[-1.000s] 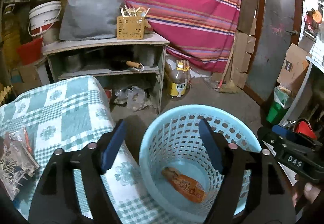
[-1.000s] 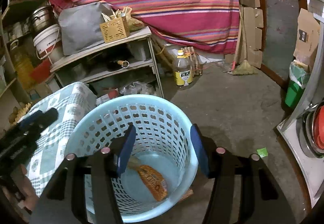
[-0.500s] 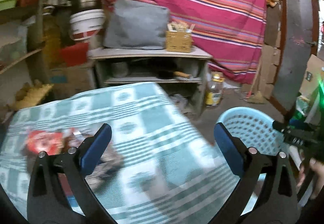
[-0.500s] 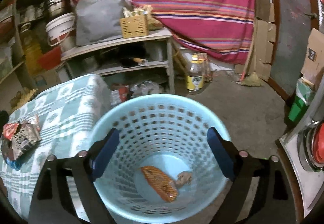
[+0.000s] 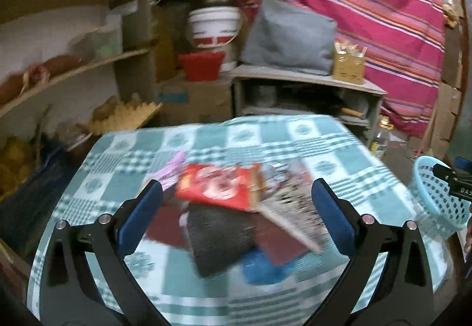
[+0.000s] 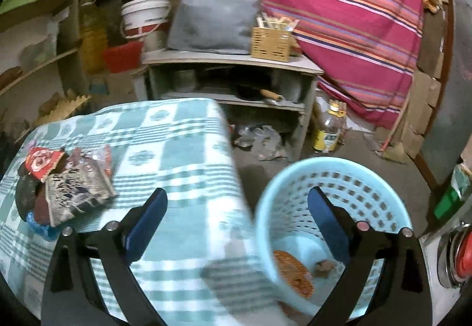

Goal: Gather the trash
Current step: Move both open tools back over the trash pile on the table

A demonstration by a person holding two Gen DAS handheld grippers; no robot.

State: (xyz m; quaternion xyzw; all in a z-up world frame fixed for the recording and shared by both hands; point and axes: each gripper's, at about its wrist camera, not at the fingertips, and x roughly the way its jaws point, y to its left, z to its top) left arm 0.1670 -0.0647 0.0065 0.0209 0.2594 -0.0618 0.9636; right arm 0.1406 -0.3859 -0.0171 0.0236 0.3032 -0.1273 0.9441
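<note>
Wrappers (image 5: pixel 242 208): heaped on the checked tablecloth (image 5: pixel 339 149), left of the blue basket (image 6: pixel 333 199).
Handling: judged light, crinkly, slippery; best pinched at a flat edge.
Left gripper (image 5: pixel 236 208): jaws spread, empty.
Right gripper (image 6: pixel 236 219): jaws just widened, nothing between.

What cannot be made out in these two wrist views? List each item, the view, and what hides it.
- Print on the red wrapper, left wrist view: motion blur.
- Blue item under the wrapper pile, left wrist view: covered and blurred.
- Small brown scrap in the blue basket, right wrist view: too small.
- Right gripper, left wrist view: cut off by the edge.
</note>
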